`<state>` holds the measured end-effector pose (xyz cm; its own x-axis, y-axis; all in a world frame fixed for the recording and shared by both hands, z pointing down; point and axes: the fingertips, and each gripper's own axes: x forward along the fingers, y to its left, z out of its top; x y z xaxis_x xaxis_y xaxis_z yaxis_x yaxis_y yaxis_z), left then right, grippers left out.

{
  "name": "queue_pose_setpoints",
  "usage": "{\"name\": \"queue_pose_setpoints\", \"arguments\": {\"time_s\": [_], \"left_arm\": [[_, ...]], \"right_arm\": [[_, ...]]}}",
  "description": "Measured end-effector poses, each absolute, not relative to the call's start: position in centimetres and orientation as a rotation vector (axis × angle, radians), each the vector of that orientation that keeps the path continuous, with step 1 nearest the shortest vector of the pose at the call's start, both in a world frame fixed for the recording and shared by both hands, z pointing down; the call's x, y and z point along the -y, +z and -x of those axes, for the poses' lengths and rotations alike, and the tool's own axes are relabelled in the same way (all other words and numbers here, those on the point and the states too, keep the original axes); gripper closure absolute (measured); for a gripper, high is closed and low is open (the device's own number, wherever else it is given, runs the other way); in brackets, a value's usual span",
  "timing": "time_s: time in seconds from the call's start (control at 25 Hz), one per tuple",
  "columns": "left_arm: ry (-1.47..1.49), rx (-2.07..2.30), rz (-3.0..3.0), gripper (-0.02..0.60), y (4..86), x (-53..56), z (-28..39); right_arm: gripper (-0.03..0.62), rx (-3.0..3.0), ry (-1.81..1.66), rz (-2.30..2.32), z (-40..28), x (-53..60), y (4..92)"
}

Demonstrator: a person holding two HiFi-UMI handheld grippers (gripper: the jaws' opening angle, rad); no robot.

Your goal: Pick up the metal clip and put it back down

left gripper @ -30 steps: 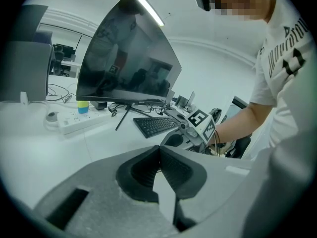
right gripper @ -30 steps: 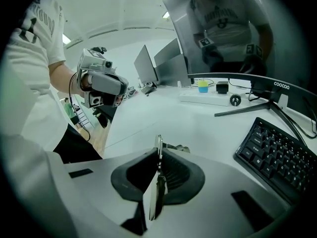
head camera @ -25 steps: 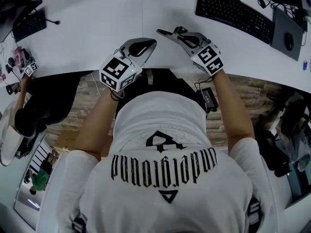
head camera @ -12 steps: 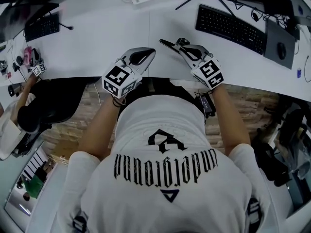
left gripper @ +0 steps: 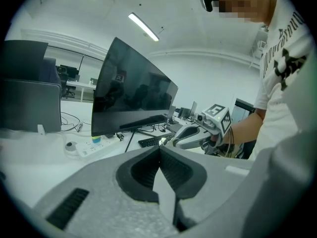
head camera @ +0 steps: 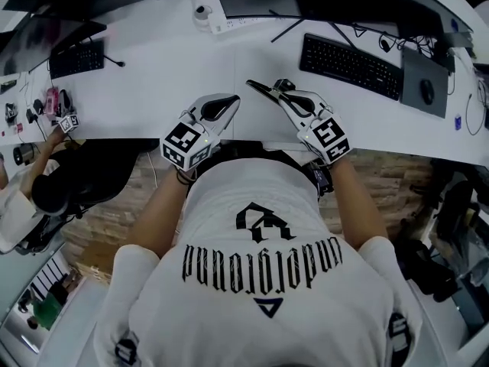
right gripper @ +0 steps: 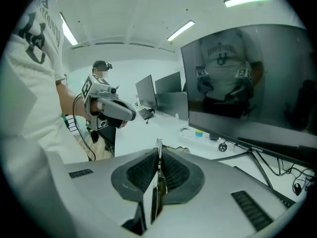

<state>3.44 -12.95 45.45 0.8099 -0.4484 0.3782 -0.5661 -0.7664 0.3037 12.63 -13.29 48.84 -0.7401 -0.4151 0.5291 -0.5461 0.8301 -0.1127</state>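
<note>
A thin metal clip [right gripper: 157, 190] stands on edge between the ribbed pads of my right gripper [right gripper: 159, 150], which is shut on it. In the head view that right gripper [head camera: 254, 86] hangs above the white desk [head camera: 153, 75], pointing up-left; the clip is too small to make out there. My left gripper [head camera: 231, 99] is beside it, a little to the left and nearer the desk's front edge. In its own view the left gripper [left gripper: 159, 150] has its pads pressed together with nothing between them. Each gripper shows in the other's view: the right gripper [left gripper: 190, 135] and the left gripper [right gripper: 113, 108].
A black keyboard [head camera: 350, 66] and a mouse [head camera: 426, 92] lie at the back right. A dark monitor [left gripper: 133, 93] and a white power strip [head camera: 221, 21] stand at the back. A second keyboard [head camera: 76, 58] and a seated person [head camera: 46, 189] are at the left.
Both grippers have risen from the desk, still side by side, and more of the desk's far side has come into the head view. Both grippers' jaws look the same.
</note>
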Motion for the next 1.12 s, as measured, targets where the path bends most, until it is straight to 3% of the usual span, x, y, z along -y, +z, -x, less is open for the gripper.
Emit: {"name": "queue_pose_setpoints", "arguments": {"time_s": [0.56, 1.12], "left_arm": [[0.342, 0.863, -2.631, 0.569, 40.5, 13.9, -2.0], [0.302, 1.02, -2.6, 0.569, 39.6, 13.8, 1.3]], "right_arm": [[0.565, 2.606, 0.248, -0.732, -11.4, 13.4, 40.9], [0.565, 2.637, 0.188, -0.619, -8.3, 13.2, 39.3]]}}
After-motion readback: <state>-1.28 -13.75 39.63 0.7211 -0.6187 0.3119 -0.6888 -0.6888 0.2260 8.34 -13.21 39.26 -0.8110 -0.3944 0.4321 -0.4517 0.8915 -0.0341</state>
